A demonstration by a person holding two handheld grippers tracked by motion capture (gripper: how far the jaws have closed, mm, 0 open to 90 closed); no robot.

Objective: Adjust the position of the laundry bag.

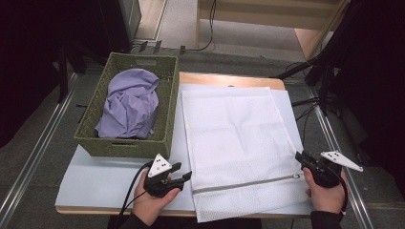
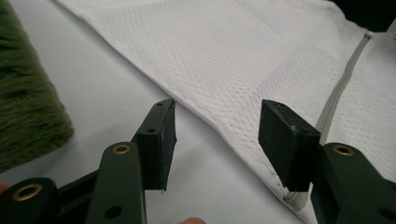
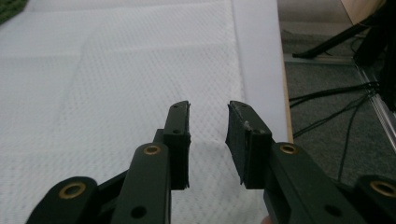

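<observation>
**Both grippers line up on the zipper end of the mesh bag**

Grey carpet and metal floor rails surround a small wooden table covered by a pale sheet. Farthest left on it stands a green woven basket with a crumpled lilac garment inside, well beyond the left gripper's fingertips and untouched.

Next comes the left gripper, held low over the sheet at the near left edge of the white mesh laundry bag. In the left gripper view its fingers stand apart with a clear gap: one pad is over bare sheet, the other over the bag's hem, and the bag's edge runs between them. Neither pad presses on the cloth. The zipper runs just past the far finger.

The bag itself lies flat and closed, spread between the two grippers, its grey zipper crossing near the person's edge of the table.

At the right, the right gripper sits at the zipper's end, where the small pull lies just below its tips. In the right gripper view its fingers are close together but not touching, with mesh beneath the gap and nothing pinched.

This looks like the opening step: steadying the bag to unzip it for the garment. Next, the left pads likely need to settle on the hem and clamp, while the right pads drop onto the pull and grip it before drawing it along.
</observation>
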